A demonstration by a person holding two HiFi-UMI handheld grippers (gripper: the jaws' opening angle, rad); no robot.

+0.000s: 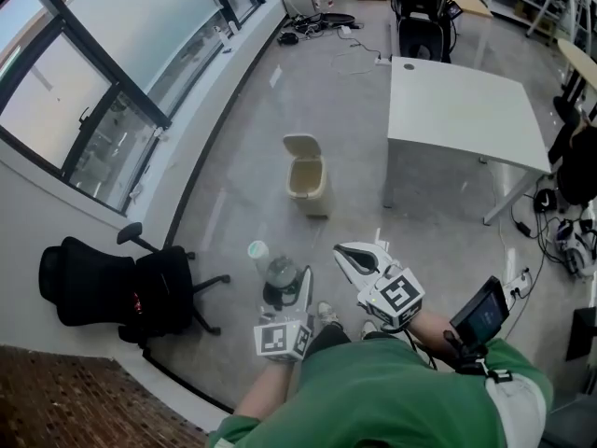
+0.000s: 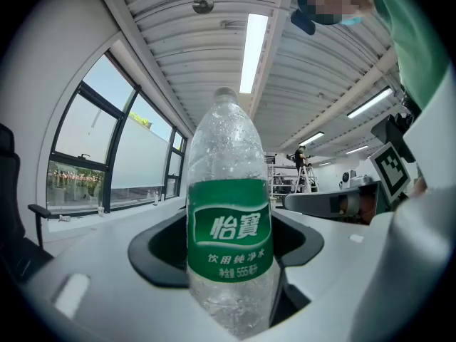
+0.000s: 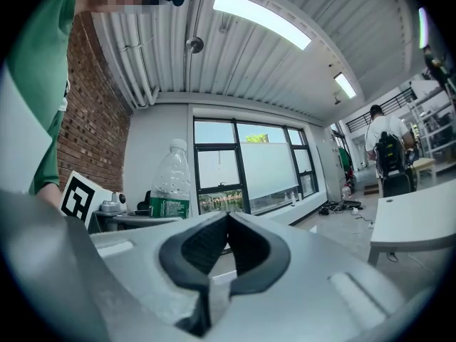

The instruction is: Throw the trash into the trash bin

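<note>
A clear plastic water bottle (image 2: 229, 226) with a green label stands upright between the jaws of my left gripper (image 1: 280, 299), which is shut on it. In the head view the bottle (image 1: 273, 267) points up and away from me, its white cap toward the floor ahead. The same bottle (image 3: 169, 184) shows at the left of the right gripper view. My right gripper (image 1: 353, 259) is held beside it, jaws shut with nothing between them. A beige trash bin (image 1: 307, 178) with its lid flipped open stands on the floor ahead, about a metre past the grippers.
A white table (image 1: 462, 110) stands to the right of the bin. A black office chair (image 1: 117, 287) sits at the left near the window wall (image 1: 103, 91). Cables and gear lie on the floor at the far end and at the right.
</note>
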